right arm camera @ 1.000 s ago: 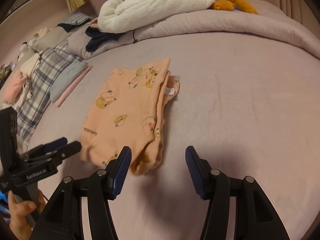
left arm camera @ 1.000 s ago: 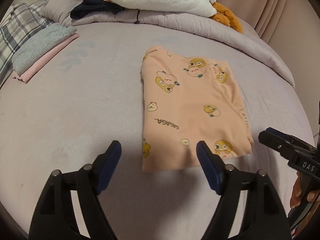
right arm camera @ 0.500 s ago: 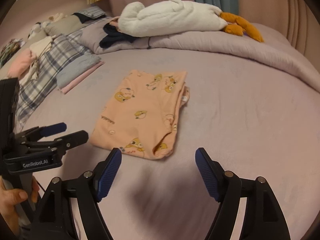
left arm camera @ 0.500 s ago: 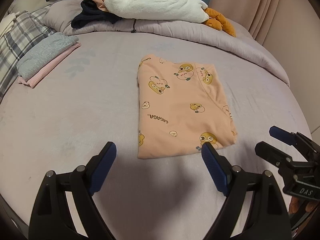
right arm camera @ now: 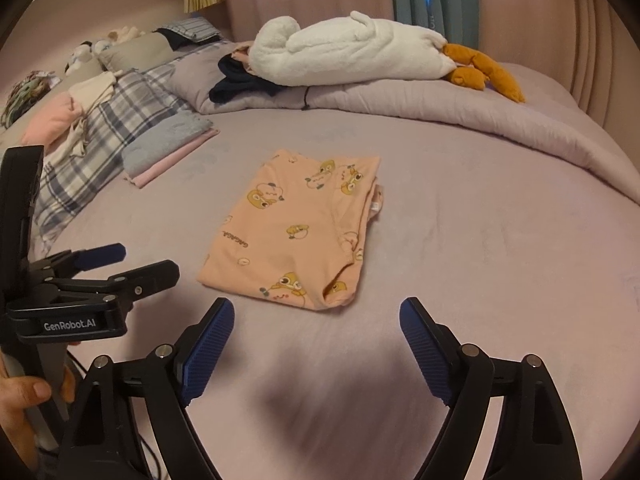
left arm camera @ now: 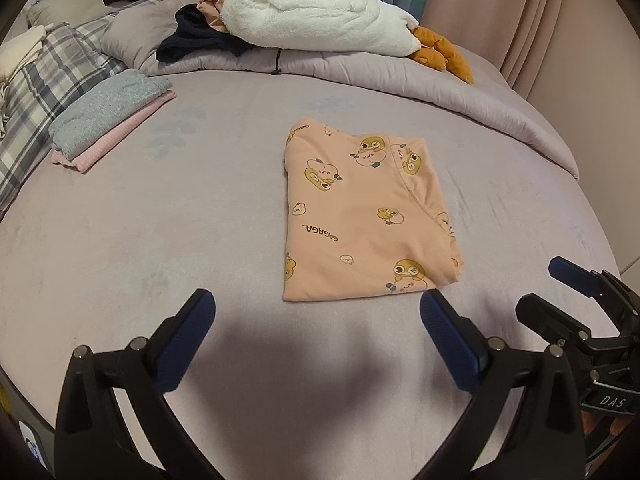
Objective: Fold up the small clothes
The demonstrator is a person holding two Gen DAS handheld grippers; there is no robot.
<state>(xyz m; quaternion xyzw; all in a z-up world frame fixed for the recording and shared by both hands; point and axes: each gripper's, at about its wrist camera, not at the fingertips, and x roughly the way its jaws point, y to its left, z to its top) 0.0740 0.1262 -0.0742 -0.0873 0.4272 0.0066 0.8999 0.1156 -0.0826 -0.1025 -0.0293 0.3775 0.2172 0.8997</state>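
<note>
A peach garment printed with cartoon ducks (left arm camera: 360,216) (right arm camera: 296,232) lies folded into a flat rectangle on the lilac bed (left arm camera: 160,240) (right arm camera: 500,240). My left gripper (left arm camera: 316,312) hovers just in front of its near edge, jaws wide and still opening, nothing between them. My right gripper (right arm camera: 316,320) hangs before the garment's near right corner, jaws also opening and empty. Each gripper shows in the other's view: the right gripper (left arm camera: 568,292) at the right edge, the left gripper (right arm camera: 120,268) at the left edge, held by a hand (right arm camera: 20,400).
A folded grey and pink stack (left arm camera: 108,116) (right arm camera: 168,148) rests at the left beside a plaid pillow (left arm camera: 44,92). At the back a rolled quilt (left arm camera: 400,76) carries a white plush (left arm camera: 320,20), an orange toy (left arm camera: 440,52) and dark clothes (left arm camera: 192,36). Curtains hang behind.
Both grippers drew back from the garment and rose, so it sits farther away in both views. Both pairs of jaws spread wider. The garment stayed put.
</note>
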